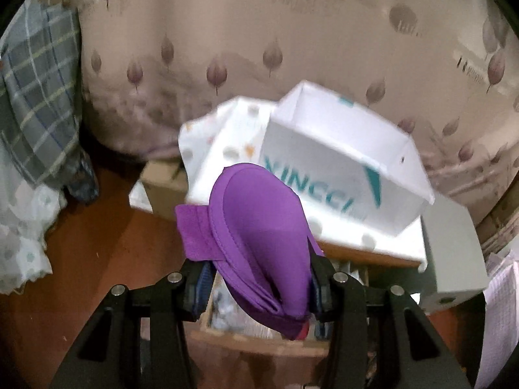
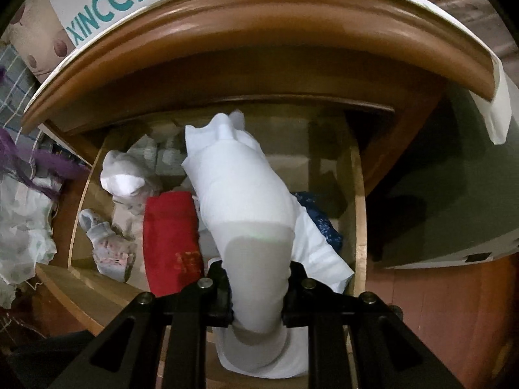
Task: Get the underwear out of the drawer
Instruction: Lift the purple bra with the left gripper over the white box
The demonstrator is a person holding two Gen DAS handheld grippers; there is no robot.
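Note:
A purple padded undergarment (image 1: 256, 227) stands up between the pads of my left gripper (image 1: 259, 287), which is shut on it, high above the open wooden drawer (image 1: 259, 343). In the right wrist view a white undergarment (image 2: 240, 214) with a grey patch rises from my right gripper (image 2: 258, 291), which is shut on it just over the drawer (image 2: 358, 214). Still inside the drawer lie a folded red cloth (image 2: 172, 236), white bundled pieces (image 2: 123, 178) and a dark blue item (image 2: 321, 217).
A white XINCCI shoe box (image 1: 340, 175) sits on a dotted cloth on the wooden cabinet top (image 2: 259, 22). A leaf-patterned curtain (image 1: 259, 48) hangs behind. Plaid fabric (image 1: 39, 103) and lace hang at the left, a grey box (image 1: 454, 253) stands at the right, and red-brown floor (image 1: 97, 243) lies below.

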